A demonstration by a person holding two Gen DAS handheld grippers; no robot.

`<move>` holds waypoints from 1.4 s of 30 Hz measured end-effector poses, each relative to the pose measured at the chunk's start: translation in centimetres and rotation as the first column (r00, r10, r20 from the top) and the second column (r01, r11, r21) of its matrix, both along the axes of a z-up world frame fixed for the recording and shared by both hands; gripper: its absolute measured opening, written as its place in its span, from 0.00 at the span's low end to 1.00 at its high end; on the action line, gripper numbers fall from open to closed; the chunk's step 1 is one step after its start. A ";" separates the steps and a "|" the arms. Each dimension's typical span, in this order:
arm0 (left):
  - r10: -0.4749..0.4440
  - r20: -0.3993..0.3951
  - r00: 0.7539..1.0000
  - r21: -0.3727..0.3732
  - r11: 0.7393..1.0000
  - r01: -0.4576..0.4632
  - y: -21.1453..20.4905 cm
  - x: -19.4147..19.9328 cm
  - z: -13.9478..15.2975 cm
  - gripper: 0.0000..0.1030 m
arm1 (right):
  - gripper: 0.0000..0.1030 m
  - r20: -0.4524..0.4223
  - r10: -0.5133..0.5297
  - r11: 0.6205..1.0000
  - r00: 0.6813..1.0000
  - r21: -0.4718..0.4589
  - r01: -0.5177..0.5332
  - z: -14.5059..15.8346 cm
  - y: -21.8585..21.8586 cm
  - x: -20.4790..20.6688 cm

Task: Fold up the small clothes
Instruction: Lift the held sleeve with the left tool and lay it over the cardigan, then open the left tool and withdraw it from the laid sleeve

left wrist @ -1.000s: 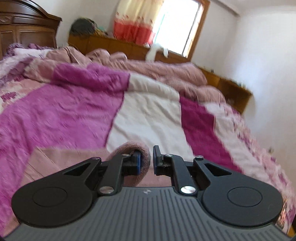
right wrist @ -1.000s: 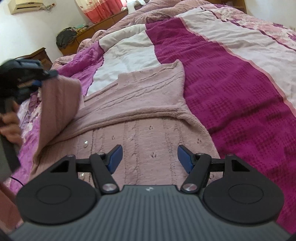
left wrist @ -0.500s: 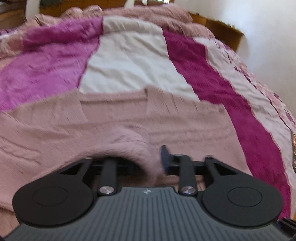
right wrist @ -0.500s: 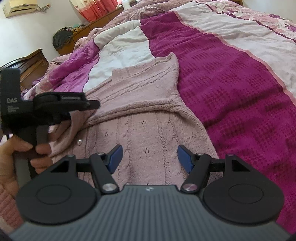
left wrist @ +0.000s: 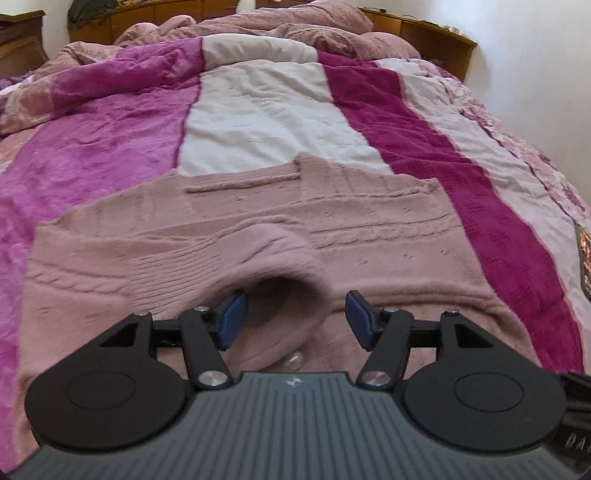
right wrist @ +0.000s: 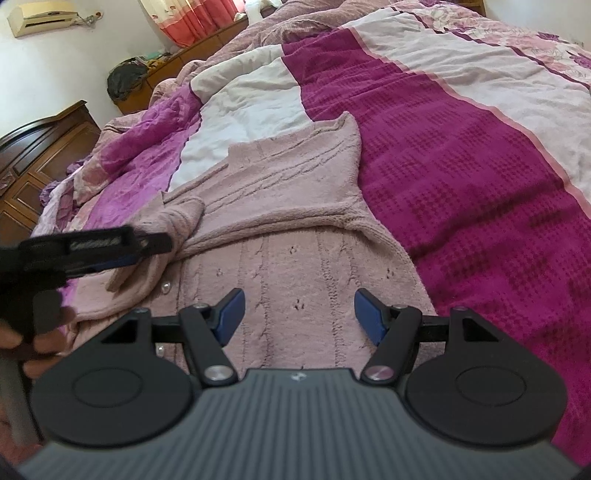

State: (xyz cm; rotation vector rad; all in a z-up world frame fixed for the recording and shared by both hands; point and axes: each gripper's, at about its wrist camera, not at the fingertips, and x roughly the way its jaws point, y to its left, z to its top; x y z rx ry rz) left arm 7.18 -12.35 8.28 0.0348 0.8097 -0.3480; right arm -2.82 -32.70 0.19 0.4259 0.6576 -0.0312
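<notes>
A dusty pink knitted cardigan lies spread on the bed; it also shows in the right wrist view. One sleeve lies folded over its body, its cuff bunched just ahead of my left gripper, which is open and empty. In the right wrist view that sleeve rests in a heap beside the left gripper. My right gripper is open and empty, hovering over the cardigan's lower body.
The bed is covered by a striped quilt in magenta, white and purple. A crumpled pink blanket and a wooden headboard are at the far end. A dark wardrobe stands to the left.
My left gripper carried the sleeve down onto the cardigan's body, then opened and let it go. The right gripper has stayed open over the hem.
</notes>
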 end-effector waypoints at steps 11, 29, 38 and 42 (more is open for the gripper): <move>0.152 -0.005 0.988 0.028 0.988 -0.152 6.9 -2.2 1.4 0.65 | 0.66 0.007 0.024 1.000 1.000 -0.019 -0.024 0.7 1.0 0.2; 0.305 -0.008 0.952 0.007 0.952 -0.305 13.3 -2.0 1.1 0.65 | 0.66 0.003 0.114 0.990 0.993 -0.078 -0.114 1.9 3.6 2.6; 0.334 -0.012 0.943 0.004 0.943 -0.334 14.7 -1.3 0.3 0.65 | 0.66 0.011 0.134 0.985 0.991 -0.107 -0.132 2.8 4.3 3.9; 0.354 -0.014 0.935 0.005 0.935 -0.354 15.3 -0.9 -0.2 0.65 | 0.66 0.015 0.126 0.987 0.992 -0.105 -0.124 3.1 4.4 4.4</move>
